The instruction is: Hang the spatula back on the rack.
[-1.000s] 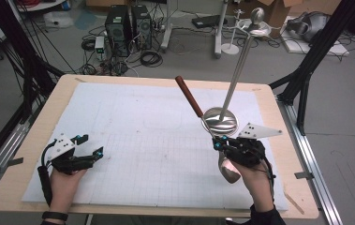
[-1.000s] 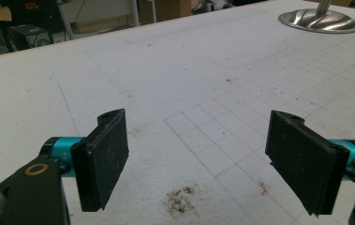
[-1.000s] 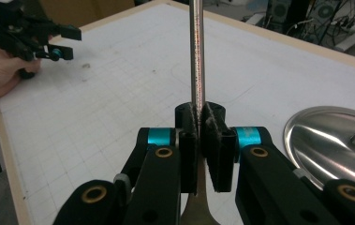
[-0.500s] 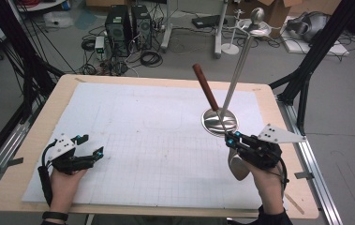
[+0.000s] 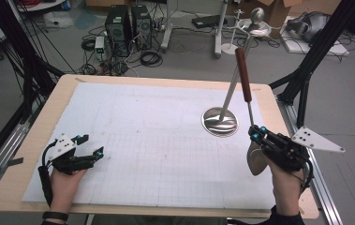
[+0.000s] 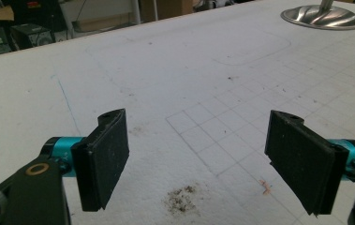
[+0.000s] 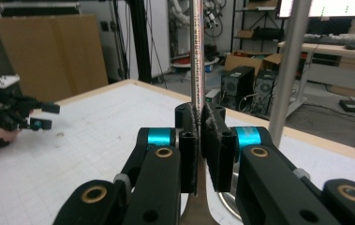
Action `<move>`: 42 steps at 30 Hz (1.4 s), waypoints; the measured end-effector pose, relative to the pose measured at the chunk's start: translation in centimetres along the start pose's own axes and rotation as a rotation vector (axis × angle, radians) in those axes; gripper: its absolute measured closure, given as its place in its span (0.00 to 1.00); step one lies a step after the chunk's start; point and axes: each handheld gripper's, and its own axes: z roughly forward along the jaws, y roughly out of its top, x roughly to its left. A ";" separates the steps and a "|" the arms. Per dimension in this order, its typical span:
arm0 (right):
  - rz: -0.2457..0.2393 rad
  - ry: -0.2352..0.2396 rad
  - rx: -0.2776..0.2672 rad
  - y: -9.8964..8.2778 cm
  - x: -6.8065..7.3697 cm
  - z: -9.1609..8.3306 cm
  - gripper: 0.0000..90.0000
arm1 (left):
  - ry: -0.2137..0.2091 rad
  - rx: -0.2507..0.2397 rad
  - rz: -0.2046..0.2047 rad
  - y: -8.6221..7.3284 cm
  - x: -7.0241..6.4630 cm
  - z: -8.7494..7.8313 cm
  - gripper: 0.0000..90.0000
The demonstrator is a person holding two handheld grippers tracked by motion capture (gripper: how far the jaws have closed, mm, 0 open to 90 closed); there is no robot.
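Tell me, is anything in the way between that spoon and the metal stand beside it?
Nothing visible. The right hand-held gripper holds the spoon upright by its metal shaft, and only bare mat lies between it and the stand.

We see a grey floor [image 5: 180, 61] behind the wooden desk [image 5: 20, 154], with two black computer towers [image 5: 127, 21] and many loose cables [image 5: 149, 57] on it. Cardboard boxes [image 5: 278, 11] stand at the back, and black frame bars [image 5: 318, 44] rise at both sides.

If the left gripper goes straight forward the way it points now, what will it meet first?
Probably nothing soon: ahead of the open left gripper lies bare white mat. The stand base sits far off, right of that line, though depth is unclear.
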 end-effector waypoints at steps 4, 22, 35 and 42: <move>0.015 -0.021 -0.028 0.1 -0.5 -0.7 0.94 | 0.000 0.001 0.000 0.0 0.0 0.0 0.25; 0.066 -0.114 -0.121 0.1 -3.4 -2.4 0.94 | 0.003 0.002 0.000 0.0 0.0 0.0 0.25; 0.115 -0.106 -0.143 -0.4 -5.1 -1.8 0.94 | 0.004 0.004 0.009 0.0 -0.1 0.0 0.25; 0.123 -0.097 -0.136 -0.3 -5.4 -1.0 0.94 | 0.005 0.007 0.008 0.0 -0.1 0.0 0.25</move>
